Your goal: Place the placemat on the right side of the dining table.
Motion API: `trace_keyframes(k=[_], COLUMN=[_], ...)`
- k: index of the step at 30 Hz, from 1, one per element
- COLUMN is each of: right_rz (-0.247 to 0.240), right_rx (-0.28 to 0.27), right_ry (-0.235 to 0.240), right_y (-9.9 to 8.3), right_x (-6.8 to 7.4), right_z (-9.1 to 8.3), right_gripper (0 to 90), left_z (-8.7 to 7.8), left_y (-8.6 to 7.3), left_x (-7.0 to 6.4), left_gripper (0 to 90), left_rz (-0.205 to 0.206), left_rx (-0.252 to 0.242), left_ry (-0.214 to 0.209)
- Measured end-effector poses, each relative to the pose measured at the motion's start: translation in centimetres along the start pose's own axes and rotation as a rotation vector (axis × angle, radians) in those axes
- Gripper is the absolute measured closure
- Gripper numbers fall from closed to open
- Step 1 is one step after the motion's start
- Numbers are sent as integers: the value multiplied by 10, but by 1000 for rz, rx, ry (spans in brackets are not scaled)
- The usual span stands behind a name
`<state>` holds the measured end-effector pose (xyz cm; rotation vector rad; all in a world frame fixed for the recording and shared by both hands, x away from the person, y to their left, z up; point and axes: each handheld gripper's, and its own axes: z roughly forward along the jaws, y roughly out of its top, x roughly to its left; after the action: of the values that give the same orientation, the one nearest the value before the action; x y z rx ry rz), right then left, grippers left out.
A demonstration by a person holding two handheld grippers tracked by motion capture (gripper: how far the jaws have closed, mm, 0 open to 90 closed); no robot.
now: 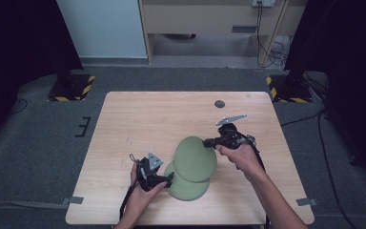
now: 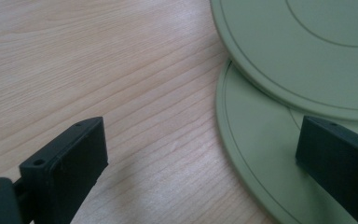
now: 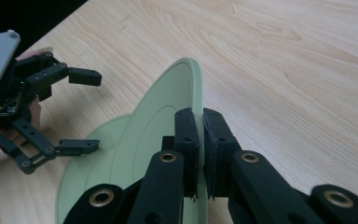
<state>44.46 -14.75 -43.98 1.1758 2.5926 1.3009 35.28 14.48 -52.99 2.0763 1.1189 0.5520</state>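
Two flat green plates overlap near the table's front middle. The lower plate (image 1: 186, 189) (image 2: 261, 158) lies flat on the wood. The upper plate (image 1: 194, 158) (image 2: 317, 42) (image 3: 163, 112) is tilted, with its near part over the lower one. My right gripper (image 1: 210, 141) (image 3: 201, 128) is shut on the upper plate's right rim. My left gripper (image 1: 170, 179) (image 2: 200, 154) (image 3: 81, 109) is open at the lower plate's left edge; one finger (image 2: 338, 156) hangs over the plate, the other (image 2: 67, 163) over bare wood.
A light wooden table (image 1: 138, 124) carries a small dark round disc (image 1: 219, 104) near its far edge. Stands with hazard-striped bases (image 1: 71, 87) (image 1: 286, 89) flank the far corners on grey carpet. Cables (image 1: 271, 47) lie on the floor behind.
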Motion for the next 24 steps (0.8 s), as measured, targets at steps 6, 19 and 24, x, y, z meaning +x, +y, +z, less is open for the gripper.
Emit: trace_keyframes(k=[6, 19, 24], right_rz=[0, 6, 0], right_rx=[-33, -87, -103], right_ry=[3, 1, -8], right_y=[5, 18, 23], right_x=[4, 7, 9], right_z=[-9, -20, -22], right_gripper=[861, 861, 861], left_z=[-4, -11, -13], left_y=[-1, -5, -6], left_x=[12, 35, 40], left_gripper=[23, 25, 26], left_rz=[-33, -78, -86], left_rx=[-6, -6, -8], left_ry=[15, 55, 67])
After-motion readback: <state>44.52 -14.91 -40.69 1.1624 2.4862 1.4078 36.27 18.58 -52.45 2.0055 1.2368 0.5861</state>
